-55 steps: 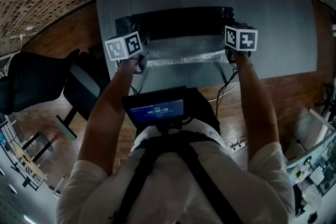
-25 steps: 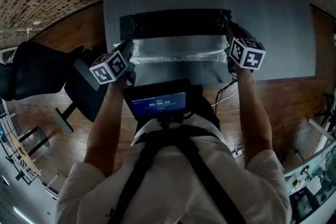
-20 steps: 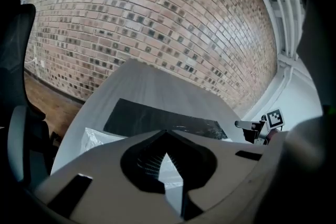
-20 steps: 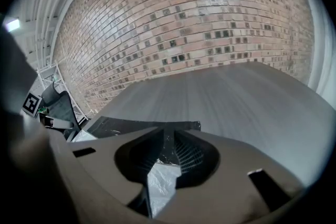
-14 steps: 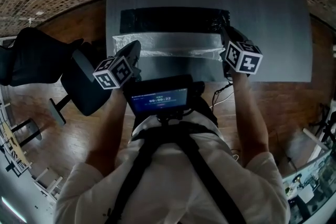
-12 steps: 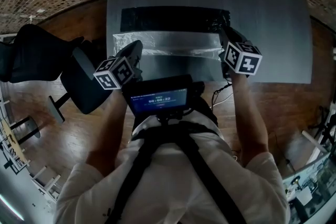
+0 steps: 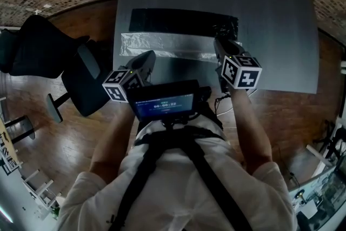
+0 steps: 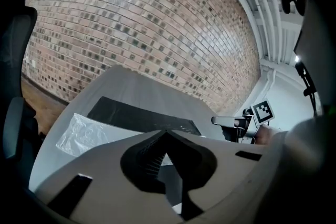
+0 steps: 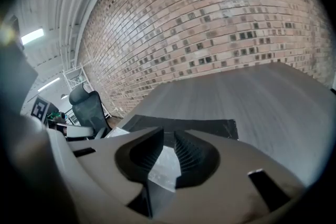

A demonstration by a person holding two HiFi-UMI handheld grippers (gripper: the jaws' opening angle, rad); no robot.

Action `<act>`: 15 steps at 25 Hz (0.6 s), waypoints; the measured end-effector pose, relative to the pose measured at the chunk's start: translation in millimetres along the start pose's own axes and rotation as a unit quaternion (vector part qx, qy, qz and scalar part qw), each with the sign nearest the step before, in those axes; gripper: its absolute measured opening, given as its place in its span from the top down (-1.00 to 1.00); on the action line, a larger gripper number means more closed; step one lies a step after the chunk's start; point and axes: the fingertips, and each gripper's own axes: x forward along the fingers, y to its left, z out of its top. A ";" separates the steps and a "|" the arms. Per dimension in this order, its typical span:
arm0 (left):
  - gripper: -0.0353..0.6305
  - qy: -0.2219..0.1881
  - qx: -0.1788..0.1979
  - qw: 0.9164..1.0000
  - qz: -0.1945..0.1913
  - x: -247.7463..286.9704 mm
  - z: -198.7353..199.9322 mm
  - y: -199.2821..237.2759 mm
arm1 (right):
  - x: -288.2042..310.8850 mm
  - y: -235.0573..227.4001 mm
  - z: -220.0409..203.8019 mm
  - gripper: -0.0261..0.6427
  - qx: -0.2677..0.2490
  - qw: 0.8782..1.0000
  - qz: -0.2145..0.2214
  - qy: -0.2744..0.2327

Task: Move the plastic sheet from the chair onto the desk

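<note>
The clear plastic sheet (image 7: 165,46) lies flat across the grey desk (image 7: 270,19), just in front of a black mat (image 7: 181,20). My left gripper (image 7: 150,57) is shut and empty, its tips hanging just short of the sheet's near edge. In the left gripper view the sheet (image 8: 86,134) lies ahead of the shut left gripper (image 8: 167,135). My right gripper (image 7: 218,44) hovers at the sheet's right end. Its jaws stand a narrow gap apart, and in the right gripper view the sheet (image 9: 164,165) shows through the right gripper (image 9: 167,136), not pinched.
A black office chair (image 7: 81,81) stands on the wooden floor left of the desk, with a second dark chair (image 7: 38,51) beyond it. A brick wall (image 8: 136,34) runs behind the desk. A screen (image 7: 163,105) hangs at my chest.
The left gripper has come off the sheet's left end and drawn back toward me. The right gripper has pulled back a little too. The sheet now rests flat on the desk.
</note>
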 end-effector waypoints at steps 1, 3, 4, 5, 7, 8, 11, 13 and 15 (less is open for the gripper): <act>0.88 0.002 0.000 1.000 -0.004 -2.5 -1.5 -1.4 | -2.1 6.7 -0.4 0.73 -0.003 1.000 0.003 0.000; 0.88 0.004 0.001 1.000 -0.014 -6.9 -3.5 -5.3 | -5.6 17.8 -1.8 0.73 -0.007 1.000 0.006 -0.001; 0.88 0.004 0.002 1.000 -0.018 -9.0 -3.7 -7.8 | -6.8 22.4 -2.7 0.73 -0.008 1.000 0.006 -0.002; 0.88 0.006 0.004 1.000 -0.023 -11.6 -3.7 -9.8 | -7.3 26.9 -3.7 0.73 -0.008 1.000 0.006 -0.002; 0.88 0.010 0.006 0.999 -0.030 -18.9 -4.7 -10.8 | -7.0 37.6 -7.8 0.73 -0.006 1.000 0.005 -0.001; 0.88 0.012 0.007 0.999 -0.035 -23.6 -6.3 -9.4 | -6.7 43.7 -11.1 0.73 -0.006 1.000 0.005 0.001; 0.88 0.016 0.004 0.999 -0.045 -38.3 -11.0 -2.3 | -6.3 60.8 -20.0 0.73 -0.008 1.000 0.004 0.004; 0.88 0.018 0.005 0.999 -0.049 -46.7 -12.3 1.1 | -7.0 70.2 -24.2 0.73 -0.006 1.000 0.004 0.003; 0.88 0.018 0.007 0.998 -0.052 -55.8 -12.8 4.0 | -9.3 80.4 -28.6 0.73 -0.008 1.000 0.003 0.001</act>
